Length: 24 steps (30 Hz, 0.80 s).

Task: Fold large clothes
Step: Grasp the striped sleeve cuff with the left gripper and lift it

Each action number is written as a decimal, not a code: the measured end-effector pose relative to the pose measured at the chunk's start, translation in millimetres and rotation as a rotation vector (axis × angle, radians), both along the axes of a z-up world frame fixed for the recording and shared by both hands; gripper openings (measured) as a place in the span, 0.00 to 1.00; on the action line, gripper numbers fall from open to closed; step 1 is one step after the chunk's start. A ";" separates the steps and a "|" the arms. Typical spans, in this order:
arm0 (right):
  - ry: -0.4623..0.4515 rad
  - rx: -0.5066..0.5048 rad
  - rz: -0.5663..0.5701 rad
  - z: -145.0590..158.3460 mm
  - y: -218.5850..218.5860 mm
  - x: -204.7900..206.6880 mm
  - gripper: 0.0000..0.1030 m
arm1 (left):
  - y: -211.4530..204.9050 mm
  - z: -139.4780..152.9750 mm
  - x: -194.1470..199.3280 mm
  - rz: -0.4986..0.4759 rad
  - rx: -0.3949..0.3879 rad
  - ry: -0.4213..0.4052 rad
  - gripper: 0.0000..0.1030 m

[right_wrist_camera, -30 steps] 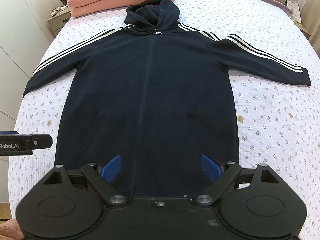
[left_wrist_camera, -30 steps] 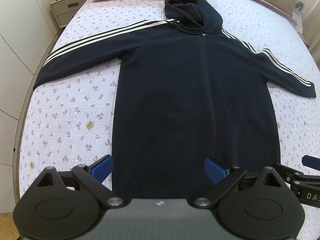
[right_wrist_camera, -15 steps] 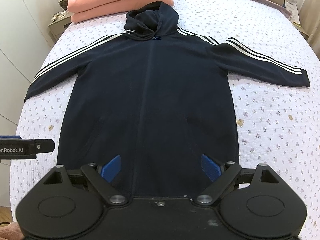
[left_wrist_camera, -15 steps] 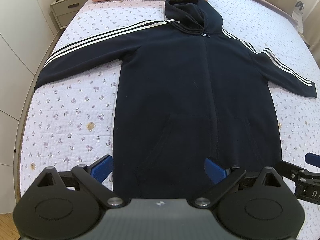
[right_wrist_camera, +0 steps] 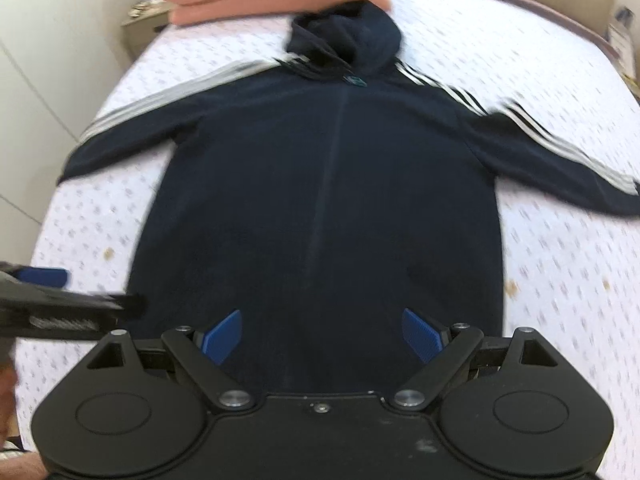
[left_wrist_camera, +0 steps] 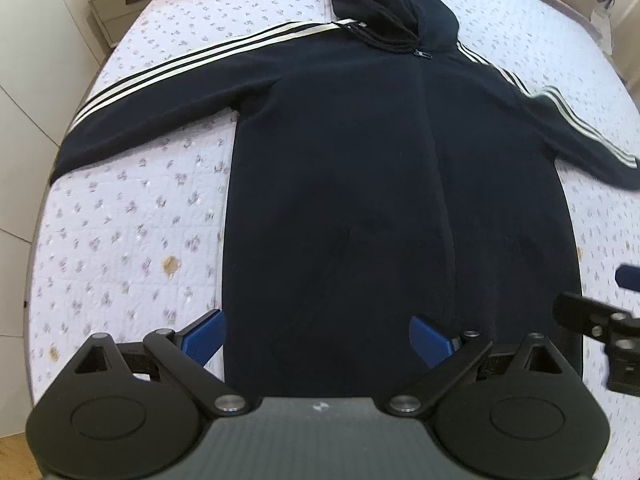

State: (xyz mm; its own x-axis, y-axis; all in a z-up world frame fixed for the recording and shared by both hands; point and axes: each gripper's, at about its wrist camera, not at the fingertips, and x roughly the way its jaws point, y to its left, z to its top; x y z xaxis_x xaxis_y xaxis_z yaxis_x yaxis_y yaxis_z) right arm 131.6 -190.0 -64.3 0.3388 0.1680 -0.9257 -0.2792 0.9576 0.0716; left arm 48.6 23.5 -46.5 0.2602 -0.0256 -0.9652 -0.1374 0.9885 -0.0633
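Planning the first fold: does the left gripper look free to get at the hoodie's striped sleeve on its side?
Probably yes. The left gripper hangs open over the hem, and the sleeve lies flat on the bedspread, uncovered.

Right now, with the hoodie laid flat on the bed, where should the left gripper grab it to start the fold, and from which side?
Probably the cuff end of the striped sleeve on the left. The hoodie lies flat, face up, arms spread, so that sleeve is a loose narrow strip on the bedspread. Bring the left gripper, now open, in from the bed's left edge, pinching across the sleeve's width.
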 end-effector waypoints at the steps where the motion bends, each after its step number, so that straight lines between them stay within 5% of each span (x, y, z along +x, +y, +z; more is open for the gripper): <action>1: -0.006 0.021 0.011 1.8 4.3 8.1 1.00 | 7.3 -5.3 6.8 0.007 -0.008 -0.010 0.93; 10: -0.092 0.024 0.114 -16.3 75.9 105.9 1.00 | 114.8 -58.8 63.0 0.203 -0.075 -0.062 0.91; 15: -0.030 0.039 0.143 -60.6 131.0 160.3 1.00 | 183.5 -88.0 89.8 0.339 -0.140 -0.099 0.91; 20: 0.017 0.054 0.140 -107.1 191.5 207.9 1.00 | 241.4 -119.1 102.1 0.426 -0.096 -0.133 0.91; 24: -0.019 0.050 0.093 -139.0 235.1 252.7 1.00 | 283.6 -143.2 98.8 0.470 -0.146 -0.177 0.91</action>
